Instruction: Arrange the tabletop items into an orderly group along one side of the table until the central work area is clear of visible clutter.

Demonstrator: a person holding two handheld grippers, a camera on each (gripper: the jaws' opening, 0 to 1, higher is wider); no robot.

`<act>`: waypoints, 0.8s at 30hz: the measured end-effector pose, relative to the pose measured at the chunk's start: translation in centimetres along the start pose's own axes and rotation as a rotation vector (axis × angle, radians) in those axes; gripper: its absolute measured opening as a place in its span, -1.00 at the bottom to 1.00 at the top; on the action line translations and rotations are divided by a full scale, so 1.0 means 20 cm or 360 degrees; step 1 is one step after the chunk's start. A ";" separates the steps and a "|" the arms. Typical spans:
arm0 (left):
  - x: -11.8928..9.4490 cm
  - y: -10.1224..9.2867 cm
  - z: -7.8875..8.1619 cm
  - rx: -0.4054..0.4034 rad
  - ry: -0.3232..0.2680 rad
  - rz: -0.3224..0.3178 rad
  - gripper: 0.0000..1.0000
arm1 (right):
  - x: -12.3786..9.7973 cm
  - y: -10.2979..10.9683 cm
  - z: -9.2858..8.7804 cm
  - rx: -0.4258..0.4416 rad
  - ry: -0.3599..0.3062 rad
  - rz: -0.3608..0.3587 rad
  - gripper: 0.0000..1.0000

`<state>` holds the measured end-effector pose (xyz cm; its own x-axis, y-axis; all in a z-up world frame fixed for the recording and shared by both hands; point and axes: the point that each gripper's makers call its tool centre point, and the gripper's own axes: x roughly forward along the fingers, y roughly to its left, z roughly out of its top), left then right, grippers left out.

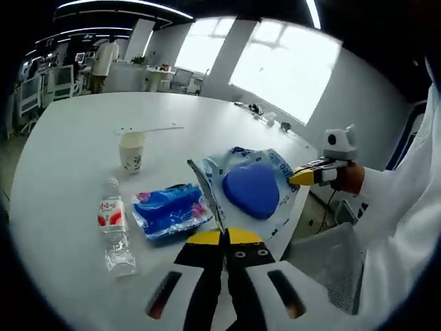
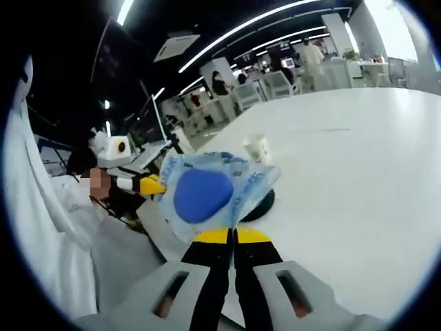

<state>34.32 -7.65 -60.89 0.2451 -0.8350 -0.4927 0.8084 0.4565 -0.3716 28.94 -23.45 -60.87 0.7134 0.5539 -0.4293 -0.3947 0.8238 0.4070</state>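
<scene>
- Plastic packet point(image 1: 251, 189) with a blue heart-shaped insert hangs between both grippers — left gripper point(image 1: 224, 238) and right gripper point(image 2: 233, 236) each clamp an edge.
- Move both together, seemingly keeping it taut.
- Beyond: blue pouch point(image 1: 171, 209), water bottle point(image 1: 115, 231), paper cup point(image 1: 132, 151) — set it beside them.

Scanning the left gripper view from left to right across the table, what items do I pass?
Water bottle → paper cup → blue wipes pack → clear bag with the blue heart-shaped item → the other hand-held gripper at the bag's right edge.
</scene>
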 end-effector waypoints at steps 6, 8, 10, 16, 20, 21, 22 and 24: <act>0.02 0.00 0.11 0.0053 -0.0017 -0.0021 -1.00 | -0.02 -0.02 0.09 -0.0041 -0.0043 -0.0026 -1.00; 0.03 0.00 0.15 0.0073 -0.0022 -0.0025 -1.00 | -0.03 -0.03 0.13 -0.0053 -0.0066 -0.0035 -1.00; 0.05 0.00 0.19 0.0086 -0.0030 -0.0035 -1.00 | -0.04 -0.04 0.15 -0.0062 -0.0079 -0.0044 -1.00; 0.11 0.01 0.29 0.0126 -0.0046 -0.0049 -1.00 | -0.05 -0.11 0.23 -0.0073 -0.0122 -0.0079 -1.00; 0.17 0.03 0.35 0.0141 -0.0054 -0.0056 -1.00 | -0.05 -0.17 0.28 -0.0088 -0.0143 -0.0105 -1.00; 0.18 0.03 0.36 0.0144 -0.0056 -0.0058 -1.00 | -0.05 -0.18 0.29 -0.0095 -0.0150 -0.0111 -1.00; 0.20 0.04 0.37 0.0154 -0.0060 -0.0058 -1.00 | -0.05 -0.20 0.30 -0.0102 -0.0157 -0.0117 -1.00; 0.23 0.05 0.40 0.0154 -0.0068 -0.0057 -1.00 | -0.05 -0.23 0.33 -0.0110 -0.0163 -0.0129 -1.00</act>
<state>40.49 -13.41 -57.21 0.2359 -0.8635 -0.4457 0.8645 0.3960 -0.3097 33.88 -28.62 -57.05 0.7983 0.4731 -0.3727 -0.3700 0.8735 0.3163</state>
